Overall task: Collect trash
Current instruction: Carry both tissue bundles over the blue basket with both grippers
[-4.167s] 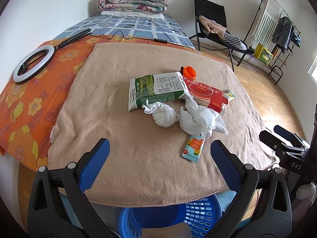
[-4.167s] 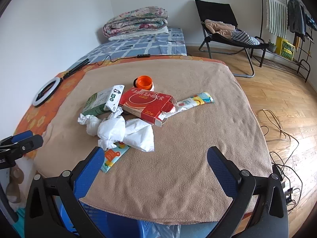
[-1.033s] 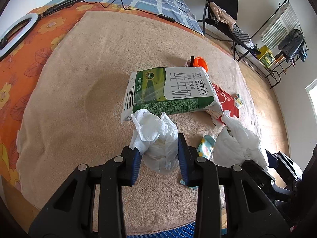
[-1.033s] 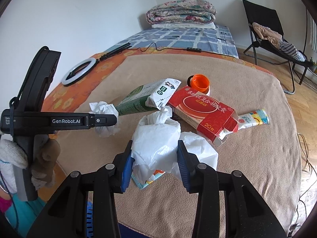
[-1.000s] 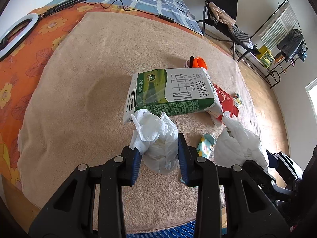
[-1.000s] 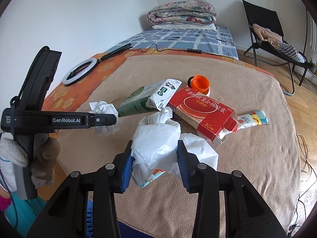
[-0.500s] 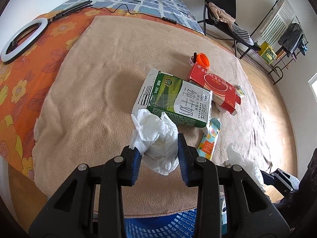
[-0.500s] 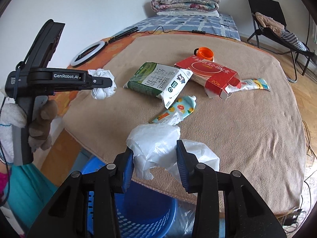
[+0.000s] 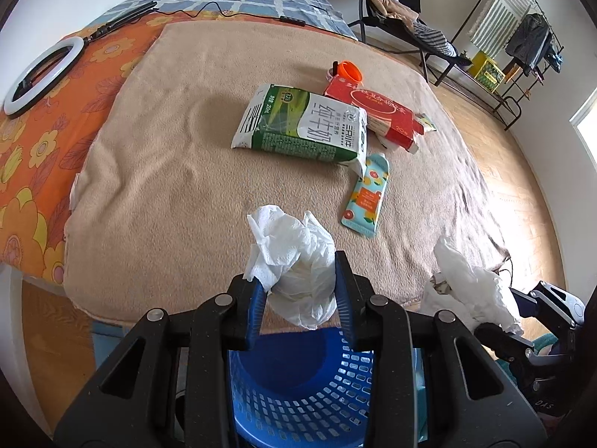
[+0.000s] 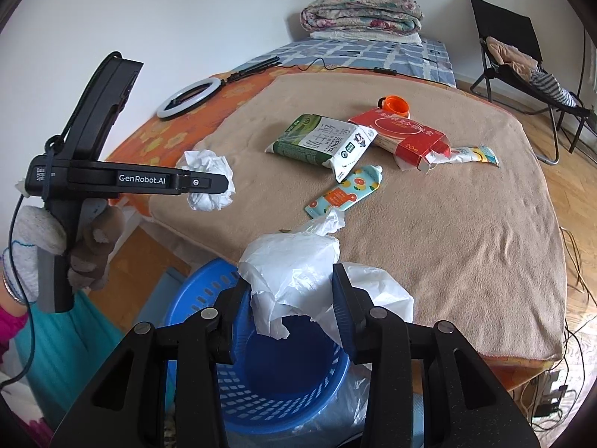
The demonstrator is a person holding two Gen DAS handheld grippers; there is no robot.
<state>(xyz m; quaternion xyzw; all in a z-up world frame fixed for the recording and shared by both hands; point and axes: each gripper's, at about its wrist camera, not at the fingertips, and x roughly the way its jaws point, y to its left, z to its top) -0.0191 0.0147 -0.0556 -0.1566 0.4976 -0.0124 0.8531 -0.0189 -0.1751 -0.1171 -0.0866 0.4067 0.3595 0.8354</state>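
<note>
My left gripper (image 9: 298, 291) is shut on a crumpled white tissue (image 9: 294, 261) and holds it over the near table edge, above the blue basket (image 9: 298, 399). My right gripper (image 10: 289, 298) is shut on a crumpled white plastic bag (image 10: 294, 265) above the same basket (image 10: 283, 380). On the tan blanket (image 9: 168, 171) lie a green milk carton (image 9: 306, 127), a red box (image 9: 377, 112), an orange-patterned pouch (image 9: 367, 194) and an orange cap (image 9: 350, 70). The left gripper and its tissue (image 10: 209, 179) show in the right wrist view.
A second wrapper (image 10: 470, 155) lies by the red box. A ring light (image 9: 33, 71) rests on the orange flowered sheet to the left. A folding chair (image 9: 395, 3) and a clothes rack (image 9: 522, 37) stand beyond the table on the wooden floor.
Both grippers have pulled back from the table with their loads and now hang over the blue basket at the near edge. The carton, box and pouch stay on the blanket.
</note>
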